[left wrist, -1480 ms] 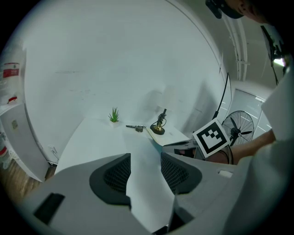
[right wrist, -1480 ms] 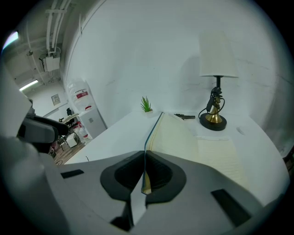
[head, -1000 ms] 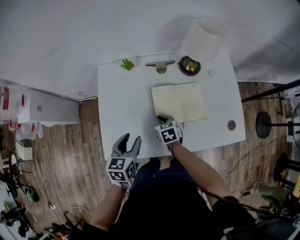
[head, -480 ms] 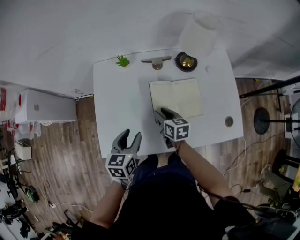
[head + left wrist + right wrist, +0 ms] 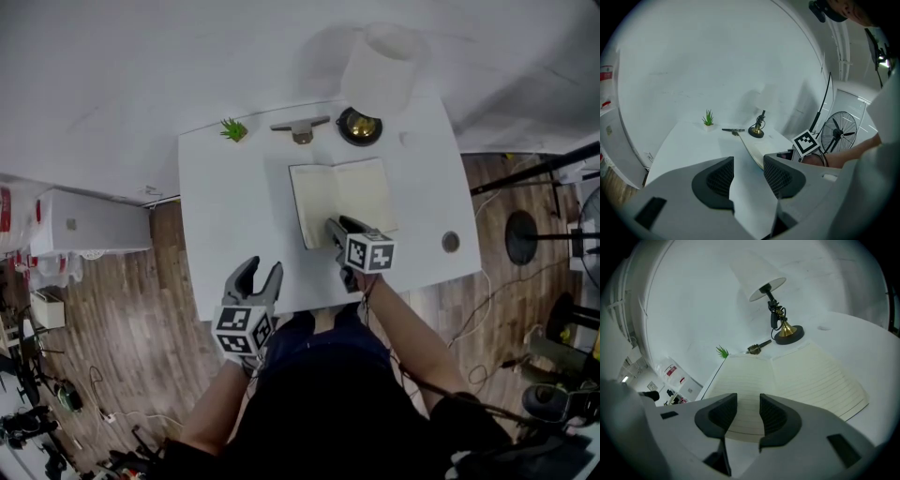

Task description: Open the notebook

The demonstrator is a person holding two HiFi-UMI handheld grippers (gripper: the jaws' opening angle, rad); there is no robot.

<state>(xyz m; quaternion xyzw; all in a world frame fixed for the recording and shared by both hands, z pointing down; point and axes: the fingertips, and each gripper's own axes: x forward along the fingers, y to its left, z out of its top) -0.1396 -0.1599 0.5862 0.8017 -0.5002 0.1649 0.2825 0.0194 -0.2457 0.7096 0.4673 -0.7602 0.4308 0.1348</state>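
The notebook [image 5: 342, 202] lies open and flat on the white table [image 5: 234, 216], its cream lined pages [image 5: 787, 380] facing up. My right gripper [image 5: 339, 226] hovers over the notebook's near edge; its jaws are closing, with nothing between them and the left page visible through the gap [image 5: 748, 401]. My left gripper [image 5: 258, 273] is open and empty at the table's near edge, left of the notebook. In the left gripper view it [image 5: 747, 165] points across the table at the notebook [image 5: 757, 152] and the right gripper's marker cube [image 5: 806, 143].
At the table's far edge stand a small green plant [image 5: 231, 129], a metal clip-like object [image 5: 300, 127] and a lamp with a white shade [image 5: 380, 66] on a dark round base [image 5: 360, 126]. A round grommet [image 5: 451, 241] sits near the table's right edge. Wooden floor lies all around.
My right gripper opened, rolled and moved right along the notebook's near edge. The notebook stayed open. The left gripper barely shifted.
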